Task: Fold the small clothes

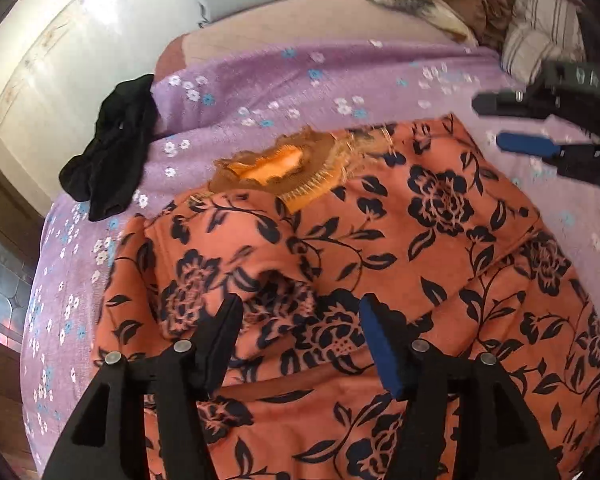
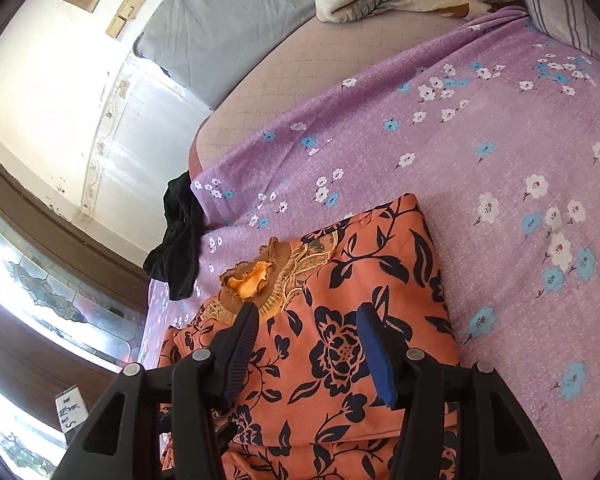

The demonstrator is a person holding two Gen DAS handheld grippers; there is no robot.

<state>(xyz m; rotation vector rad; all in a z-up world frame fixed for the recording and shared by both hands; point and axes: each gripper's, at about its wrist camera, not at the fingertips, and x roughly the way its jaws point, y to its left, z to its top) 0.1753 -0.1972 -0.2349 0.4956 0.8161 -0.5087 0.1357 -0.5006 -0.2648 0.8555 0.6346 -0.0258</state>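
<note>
Your top (image 1: 340, 240) lies part-folded on the sheet (image 1: 260, 80), both grippers (image 1: 300, 340) (image 2: 308, 352) open and empty, black garment (image 1: 112, 152) still unfolded.

Left gripper (image 1: 300, 316) jaws apart over orange floral garment (image 1: 380, 240) — black cloth (image 1: 112, 156) at bedsheet (image 1: 260, 80) edge.

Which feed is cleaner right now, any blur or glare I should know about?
Left wrist view: the right gripper and the orange floral top are motion-smeared. Right wrist view: sharper; the window at lower left is blown out. Both bend at the edges.
</note>
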